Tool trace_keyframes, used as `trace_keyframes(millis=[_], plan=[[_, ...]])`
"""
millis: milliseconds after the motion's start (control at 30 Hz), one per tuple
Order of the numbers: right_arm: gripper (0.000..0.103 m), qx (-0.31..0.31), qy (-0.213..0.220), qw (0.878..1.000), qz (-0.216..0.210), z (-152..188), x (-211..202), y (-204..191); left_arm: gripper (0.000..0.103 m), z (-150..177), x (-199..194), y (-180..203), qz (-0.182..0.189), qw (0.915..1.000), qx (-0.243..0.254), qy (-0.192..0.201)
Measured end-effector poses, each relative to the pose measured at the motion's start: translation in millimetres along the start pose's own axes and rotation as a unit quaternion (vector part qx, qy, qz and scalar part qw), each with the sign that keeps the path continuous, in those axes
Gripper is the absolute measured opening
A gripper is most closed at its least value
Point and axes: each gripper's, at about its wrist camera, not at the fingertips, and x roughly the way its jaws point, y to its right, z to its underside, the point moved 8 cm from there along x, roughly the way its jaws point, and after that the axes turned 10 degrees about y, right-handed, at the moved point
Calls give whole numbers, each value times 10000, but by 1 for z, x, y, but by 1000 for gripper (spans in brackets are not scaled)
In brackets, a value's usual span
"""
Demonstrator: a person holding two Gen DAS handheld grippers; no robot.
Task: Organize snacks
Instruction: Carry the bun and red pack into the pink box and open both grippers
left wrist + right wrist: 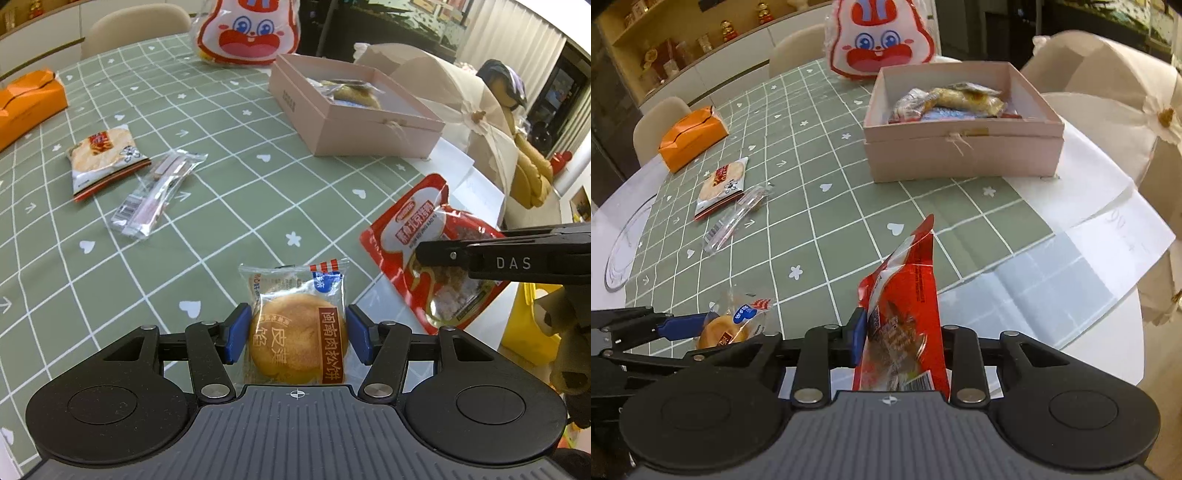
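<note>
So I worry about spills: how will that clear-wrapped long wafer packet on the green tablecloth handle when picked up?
The clear-wrapped long wafer packet probably bends little, its contents looking like stiff bars. The crinkly film looks slippery, and it's likely light.

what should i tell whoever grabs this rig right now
Left gripper: shut on the round pastry packet.
Right gripper: shut on the red snack pouch, held on edge.
Pink box: open, already holds a few snacks.
Left to do: box both held packs, then the rice cracker packet and clear wafer packet lying on the tablecloth.
</note>
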Motion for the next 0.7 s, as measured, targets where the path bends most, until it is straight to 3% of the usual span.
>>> trace_keyframes(millis=[433, 533, 700], plan=[[23, -221, 272, 9994, 20, -19, -20, -10, 61, -12, -3, 4, 69, 9999, -34, 115], [23, -215, 476, 9986, -35, -42, -33, -5, 61, -40, -5, 9, 162, 9993, -71, 324], [23, -448, 1266, 9909, -24, -118, -67, 13, 61, -108, -12, 31, 246, 9948, 232, 960]])
